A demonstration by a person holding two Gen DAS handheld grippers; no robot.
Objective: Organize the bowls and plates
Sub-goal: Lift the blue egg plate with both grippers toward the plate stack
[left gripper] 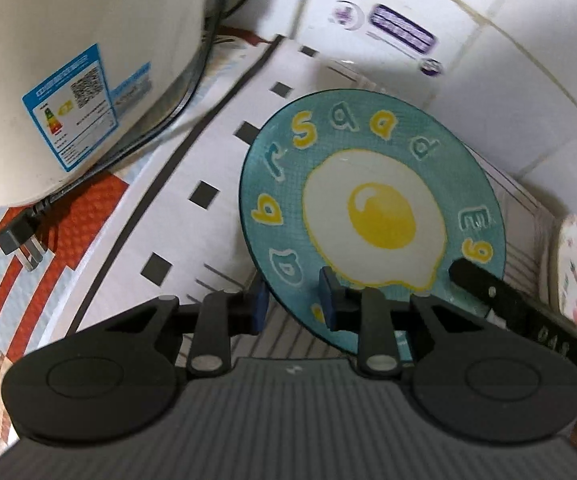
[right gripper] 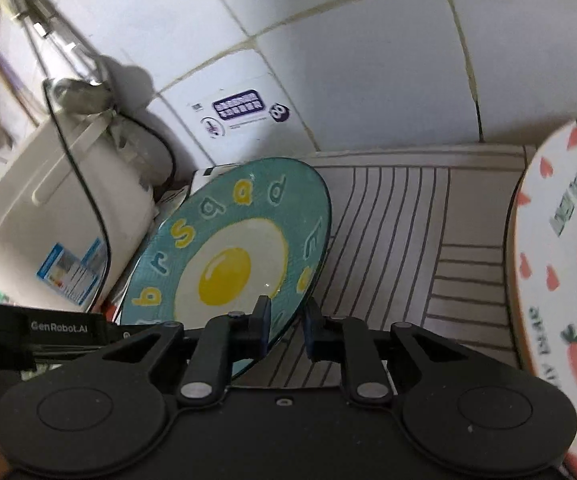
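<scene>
A teal plate [left gripper: 372, 200] with a fried egg and yellow letters painted on it stands tilted on edge. My left gripper [left gripper: 292, 300] is shut on its lower rim, one blue pad on each face. In the right wrist view my right gripper [right gripper: 286, 324] is shut on the teal plate [right gripper: 224, 264] at its lower right rim. The right gripper's black finger [left gripper: 488, 288] shows against the plate's right edge in the left wrist view. The left gripper's black body [right gripper: 48, 328] sits at the left of the right wrist view.
A white rice cooker [left gripper: 68, 80] with a blue label stands close on the left, its plug [left gripper: 20, 244] lying on a red-and-white mat. A white plate with carrots and hearts [right gripper: 560, 260] stands upright at the right. A striped mat [right gripper: 388, 220] lies below, tiled wall behind.
</scene>
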